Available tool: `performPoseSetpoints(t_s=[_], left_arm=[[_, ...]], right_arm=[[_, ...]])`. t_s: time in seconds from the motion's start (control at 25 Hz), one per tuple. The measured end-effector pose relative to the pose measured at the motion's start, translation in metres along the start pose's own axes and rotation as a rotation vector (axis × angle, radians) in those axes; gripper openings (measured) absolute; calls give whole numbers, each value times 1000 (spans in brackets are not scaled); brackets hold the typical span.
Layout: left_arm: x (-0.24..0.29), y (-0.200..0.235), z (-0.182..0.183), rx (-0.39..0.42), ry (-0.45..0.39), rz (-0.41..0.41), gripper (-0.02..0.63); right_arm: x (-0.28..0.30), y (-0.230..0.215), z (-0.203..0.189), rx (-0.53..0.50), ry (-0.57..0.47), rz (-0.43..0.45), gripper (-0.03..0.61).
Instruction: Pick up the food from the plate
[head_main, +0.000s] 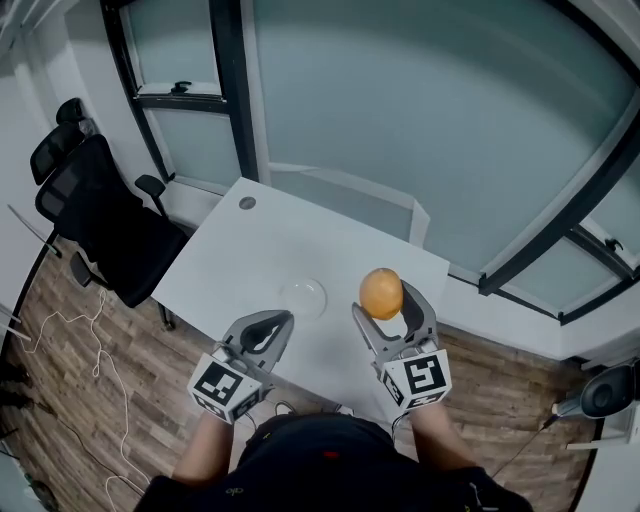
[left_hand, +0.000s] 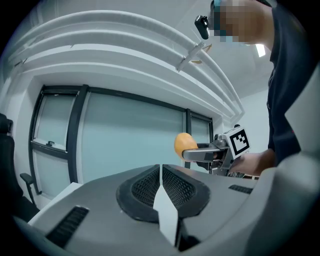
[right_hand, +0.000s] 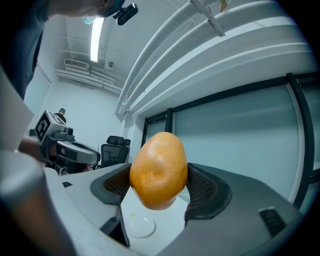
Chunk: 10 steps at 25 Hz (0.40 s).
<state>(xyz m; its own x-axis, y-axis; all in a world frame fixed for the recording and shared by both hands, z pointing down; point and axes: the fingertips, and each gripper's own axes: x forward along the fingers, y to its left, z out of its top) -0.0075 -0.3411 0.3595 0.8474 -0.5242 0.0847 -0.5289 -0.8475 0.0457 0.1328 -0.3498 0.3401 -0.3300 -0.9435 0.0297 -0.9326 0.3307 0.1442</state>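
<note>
An orange-yellow, potato-like piece of food (head_main: 381, 293) is lifted above the white table (head_main: 230, 262), and my right gripper (head_main: 386, 302) is shut on it. In the right gripper view the food (right_hand: 159, 170) fills the space between the two jaws, with the clear glass plate (right_hand: 140, 227) lying empty on the table below. The plate (head_main: 303, 296) sits near the table's middle, just left of the food. My left gripper (head_main: 274, 325) hovers beside the plate with its jaws pressed together on nothing. The left gripper view shows the shut left gripper (left_hand: 161, 172) and, beyond it, the held food (left_hand: 183, 143).
A black office chair (head_main: 95, 215) stands left of the table. Frosted glass partitions with dark frames (head_main: 232, 90) run behind the table. A small round cap (head_main: 247, 203) marks the table's far corner. White cables (head_main: 70, 330) trail on the wooden floor at left.
</note>
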Motion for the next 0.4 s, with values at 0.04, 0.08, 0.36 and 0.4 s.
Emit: performPoseSetpoints(t_s=[0.04,0.08,0.36,0.4], left_arm=[[1,-2,1,4,-2,-3,34],[1,-3,1,10,-4,-6,34],[-3,-4,3,-25,13,7,34],[-3,-3,3,-29,13,10,34]], right_arm=[[-1,-1,1,1,0,-1,356],[-2,0,2,1,1,-1,356],[2,2,3,3,-4,9,356],[3,2,2,6,-4,10,356]])
